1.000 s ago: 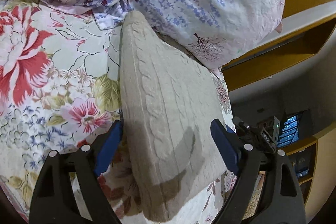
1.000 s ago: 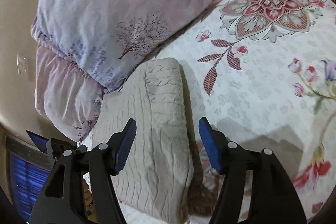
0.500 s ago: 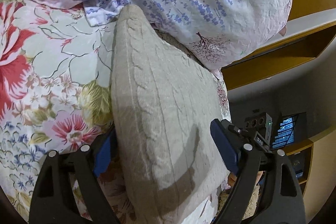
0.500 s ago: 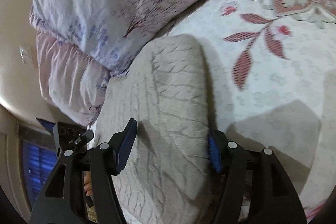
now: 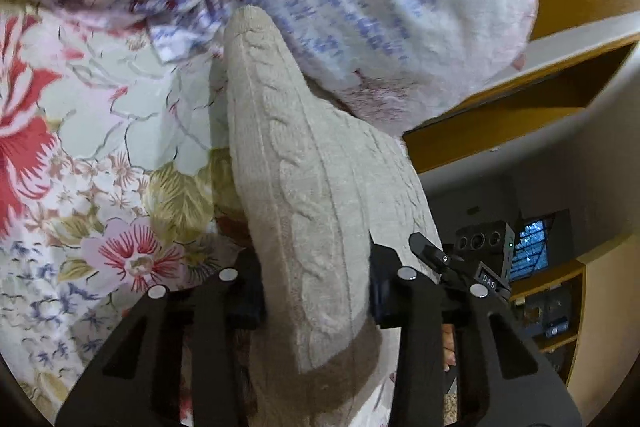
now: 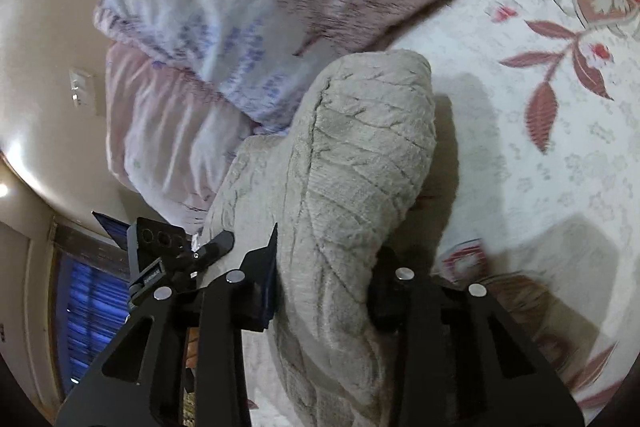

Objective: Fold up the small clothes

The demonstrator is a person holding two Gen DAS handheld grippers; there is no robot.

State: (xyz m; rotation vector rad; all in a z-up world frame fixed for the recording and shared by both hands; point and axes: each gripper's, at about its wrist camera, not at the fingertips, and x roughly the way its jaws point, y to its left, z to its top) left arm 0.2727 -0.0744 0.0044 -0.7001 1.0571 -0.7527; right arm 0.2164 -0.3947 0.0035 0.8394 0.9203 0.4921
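Both of my grippers have just closed on the folded cable-knit sweater [image 5: 304,187]. A second ago their jaws stood wide apart on either side of it; now my left gripper [image 5: 316,291] pinches one end of the beige bundle and my right gripper [image 6: 322,287] pinches the other, fabric bulging up between the pads. The near edges look lifted off the floral bedsheet [image 5: 92,163], while the far part still rests on it. I judge the fold itself is done and I am picking the sweater up to move it or set it aside.

The lavender-print pillow [image 5: 400,7] lies right behind the sweater, touching its far edge, so lifting forward would push into it. Past the bed's edge are a wooden shelf [image 5: 520,107] and a dim screen [image 5: 532,247]. Motion blur smears the pillows.
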